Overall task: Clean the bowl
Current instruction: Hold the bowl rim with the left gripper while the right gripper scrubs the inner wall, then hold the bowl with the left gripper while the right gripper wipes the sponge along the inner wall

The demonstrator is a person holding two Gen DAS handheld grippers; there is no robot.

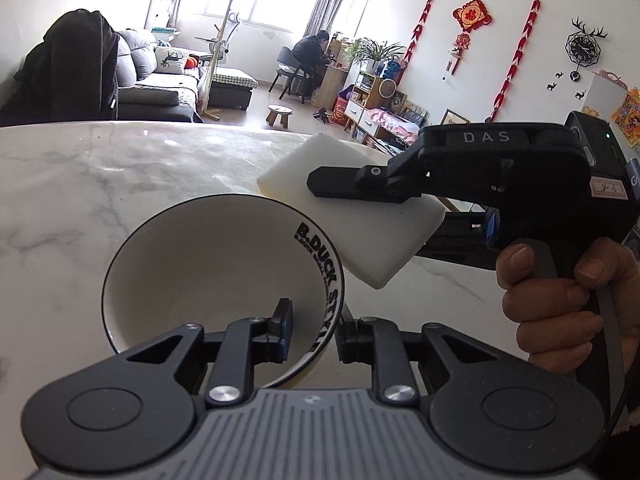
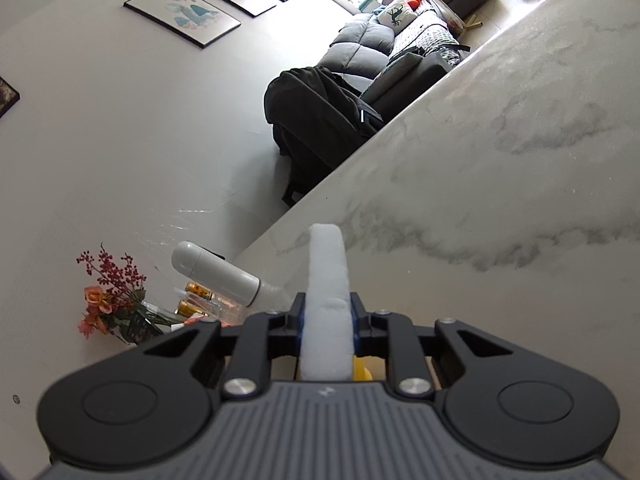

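A white bowl (image 1: 208,272) with a black rim and "B.DUCK" lettering is tilted above the marble table (image 1: 80,184). My left gripper (image 1: 314,334) is shut on the bowl's near rim, one finger inside and one outside. My right gripper (image 1: 320,188), seen in the left wrist view, is shut on a white sponge (image 1: 356,212) held just past the bowl's far right rim. In the right wrist view the sponge (image 2: 328,300) stands edge-on between the pads of the right gripper (image 2: 327,320), above the table (image 2: 500,200).
A person's hand (image 1: 568,300) holds the right gripper's handle. The table's far edge (image 1: 160,124) curves across, with a sofa and a dark coat (image 1: 76,68) behind. A grey bottle (image 2: 216,276) and flowers (image 2: 108,300) lie beyond the table's edge.
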